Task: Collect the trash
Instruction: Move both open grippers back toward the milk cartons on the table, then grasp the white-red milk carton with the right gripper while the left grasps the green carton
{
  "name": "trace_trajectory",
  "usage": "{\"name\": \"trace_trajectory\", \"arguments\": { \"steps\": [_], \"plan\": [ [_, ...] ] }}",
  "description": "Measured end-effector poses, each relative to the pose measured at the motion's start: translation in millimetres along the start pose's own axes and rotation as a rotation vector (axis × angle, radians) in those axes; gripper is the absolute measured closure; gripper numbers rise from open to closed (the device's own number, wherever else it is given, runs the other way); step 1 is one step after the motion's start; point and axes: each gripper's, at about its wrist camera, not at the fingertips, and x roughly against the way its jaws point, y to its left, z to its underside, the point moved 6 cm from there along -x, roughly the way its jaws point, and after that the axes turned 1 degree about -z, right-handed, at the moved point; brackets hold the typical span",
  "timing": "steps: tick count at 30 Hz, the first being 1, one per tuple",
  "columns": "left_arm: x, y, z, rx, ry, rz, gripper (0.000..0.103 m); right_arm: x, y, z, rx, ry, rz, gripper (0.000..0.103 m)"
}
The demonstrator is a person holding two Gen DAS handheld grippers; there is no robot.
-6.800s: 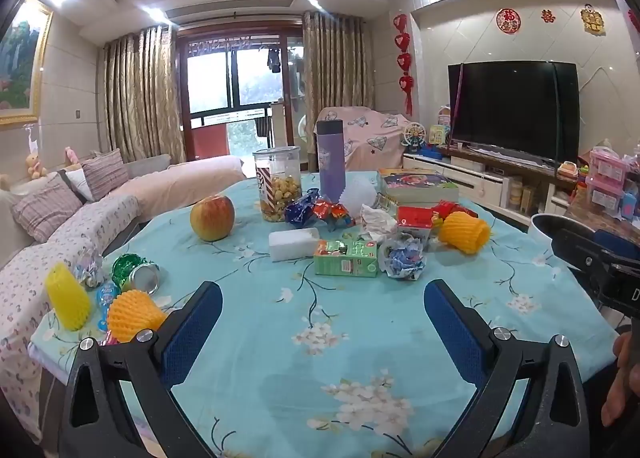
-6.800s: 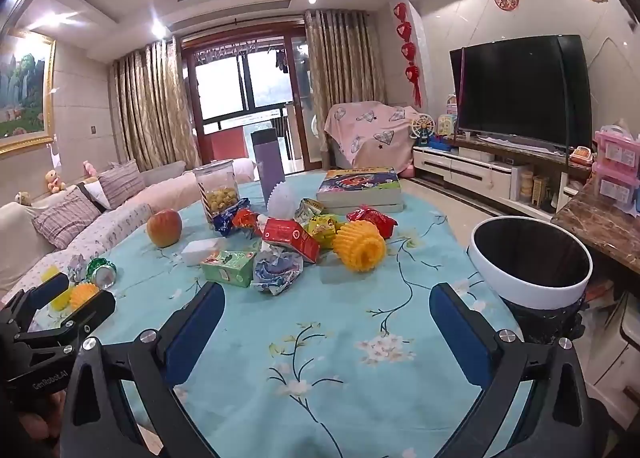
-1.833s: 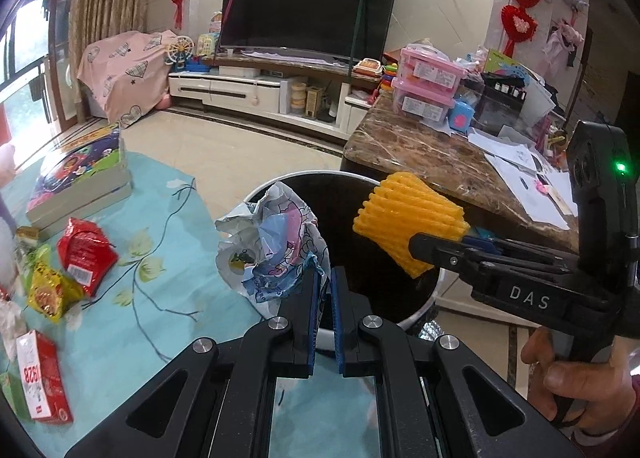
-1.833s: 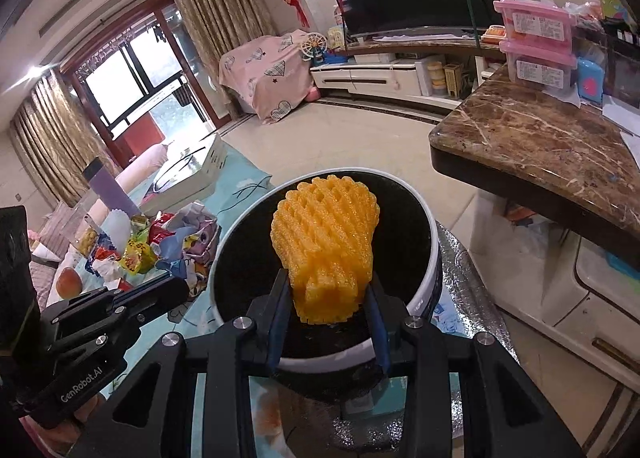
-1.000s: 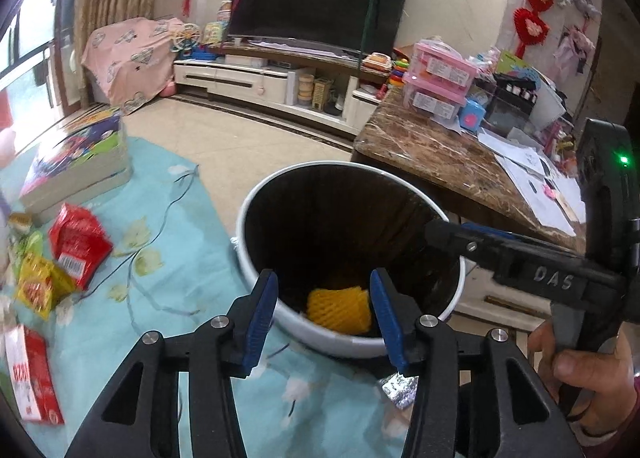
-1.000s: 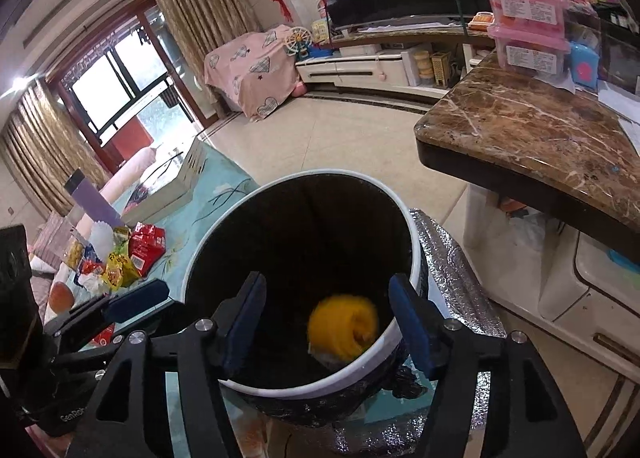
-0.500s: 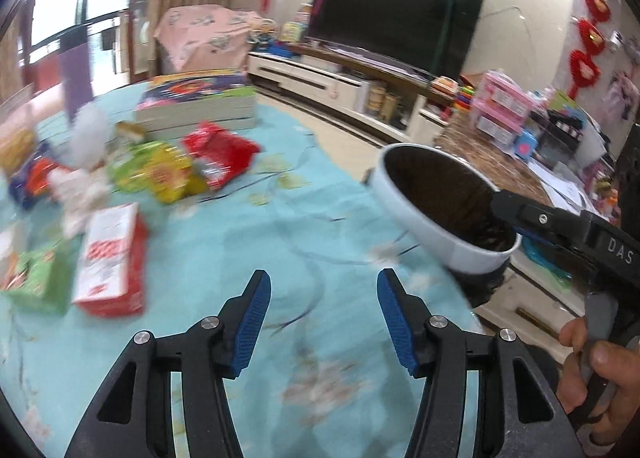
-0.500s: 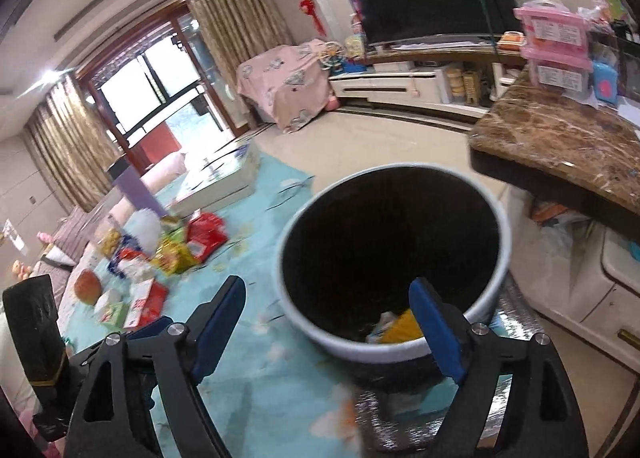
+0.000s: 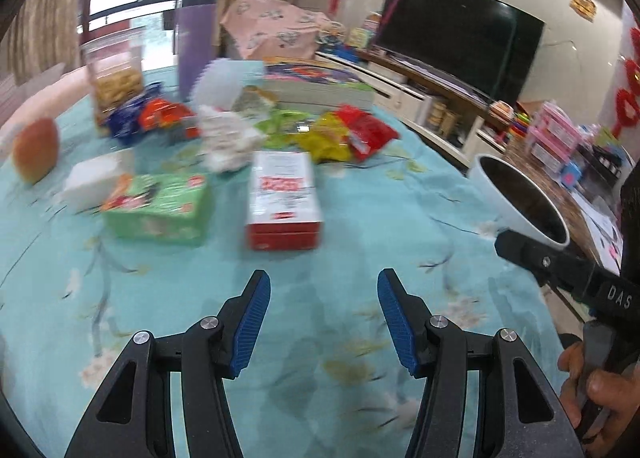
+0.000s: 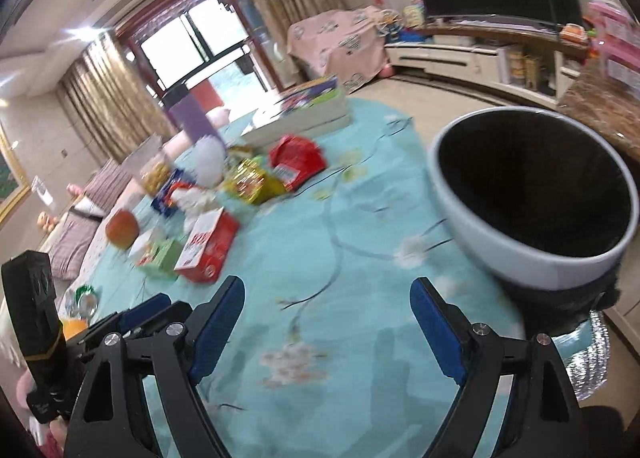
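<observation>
Left wrist view: left gripper (image 9: 324, 316) tilted down over tablecloth (image 9: 360, 218), jaws released | right gripper (image 10: 327, 332) likewise, empty

Turquoise floral tablecloth (image 9: 360, 218); red-white carton (image 9: 283, 200); green carton (image 9: 158, 208); white bin (image 10: 480, 226), black inside.

An apple (image 9: 35, 149) lies beside a jar (image 9: 114, 78).

Both wrist views look steeply down across the table (image 9: 360, 198), seemingly close, sharing the bin (image 10: 480, 226).
</observation>
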Motion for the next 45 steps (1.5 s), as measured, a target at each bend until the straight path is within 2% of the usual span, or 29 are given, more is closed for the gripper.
{"name": "trace_trajectory", "arguments": {
  "steps": [13, 22, 31, 33, 37, 41, 45],
  "plan": [
    [41, 62, 14, 0.115, -0.026, -0.109, 0.043, -32, 62, 15, 0.066, 0.059, -0.07, 0.017],
    [49, 93, 13, 0.135, -0.006, -0.152, 0.04, -61, 98, 22, 0.101, 0.107, -0.109, 0.017],
    [18, 106, -17, 0.024, 0.04, -0.11, 0.039, -92, 121, 10, 0.125, 0.122, -0.121, 0.018],
    [6, 115, -24, 0.013, 0.052, -0.086, 0.039, -104, 124, 7, 0.124, 0.137, -0.119, 0.02],
    [-16, 121, -32, -0.007, 0.07, -0.059, 0.039, -127, 123, 5, 0.126, 0.191, -0.116, 0.039],
    [-33, 115, -34, -0.035, 0.089, -0.031, 0.039, -127, 120, 4, 0.137, 0.201, -0.131, 0.041],
    [-34, 95, -33, -0.083, 0.083, 0.017, 0.04, -116, 103, 2, 0.131, 0.208, -0.124, 0.042]
  ]
}}
